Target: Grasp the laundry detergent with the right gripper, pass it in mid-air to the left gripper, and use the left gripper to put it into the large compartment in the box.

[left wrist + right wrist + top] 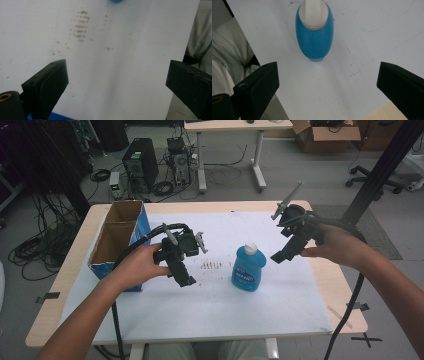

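Note:
A blue bottle (248, 269) with a white cap stands upright in the middle of the white sheet (210, 305) on the table. My left gripper (184, 278) hovers to the bottle's left, jaws wide apart and pointing down at the sheet, nothing between them. My right gripper (280, 256) hangs to the bottle's right, a little above it, also open and empty. In the right gripper view the blue bottle (315, 32) is seen from above, ahead of the spread jaws. In the left gripper view a sliver of the bottle (116, 1) shows at the top edge beyond brown smudges (80, 27).
An open blue cardboard box (119, 240) with two compartments stands at the table's left edge, close behind my left hand. Brown smudges (211, 265) mark the sheet left of the bottle. Cables trail from both grippers toward the table's front.

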The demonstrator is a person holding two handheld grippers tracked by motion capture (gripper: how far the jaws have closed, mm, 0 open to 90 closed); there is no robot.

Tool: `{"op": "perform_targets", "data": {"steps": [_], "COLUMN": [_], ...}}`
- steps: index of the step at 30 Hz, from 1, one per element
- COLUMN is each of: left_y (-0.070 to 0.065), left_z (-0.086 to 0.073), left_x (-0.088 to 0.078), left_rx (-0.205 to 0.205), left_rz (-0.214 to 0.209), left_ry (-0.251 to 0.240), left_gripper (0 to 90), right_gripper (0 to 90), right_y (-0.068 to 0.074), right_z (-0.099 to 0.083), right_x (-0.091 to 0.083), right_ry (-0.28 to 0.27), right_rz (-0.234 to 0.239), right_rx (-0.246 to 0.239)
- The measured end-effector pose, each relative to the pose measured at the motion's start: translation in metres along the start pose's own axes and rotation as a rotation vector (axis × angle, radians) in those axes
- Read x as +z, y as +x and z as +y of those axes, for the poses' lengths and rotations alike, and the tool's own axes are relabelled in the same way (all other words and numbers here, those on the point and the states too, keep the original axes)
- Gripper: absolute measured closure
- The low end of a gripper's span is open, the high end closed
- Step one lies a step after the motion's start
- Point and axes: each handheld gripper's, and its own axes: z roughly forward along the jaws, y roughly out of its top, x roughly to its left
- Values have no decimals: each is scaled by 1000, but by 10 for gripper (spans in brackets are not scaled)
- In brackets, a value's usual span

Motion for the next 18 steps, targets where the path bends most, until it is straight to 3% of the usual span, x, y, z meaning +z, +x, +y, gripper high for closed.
{"op": "perform_targets", "data": {"steps": [18], "left_y": [0], "left_z": [0], "left_x": [-1], "left_rx": [-6], "left_rz": [1], "left_ry": [0], "left_gripper": [46], "right_gripper": [42], "right_y": [8], "right_z": [-17], "right_x": [17], "right_ry": [-95], "right_rz": [31], "right_rx": [10]}}
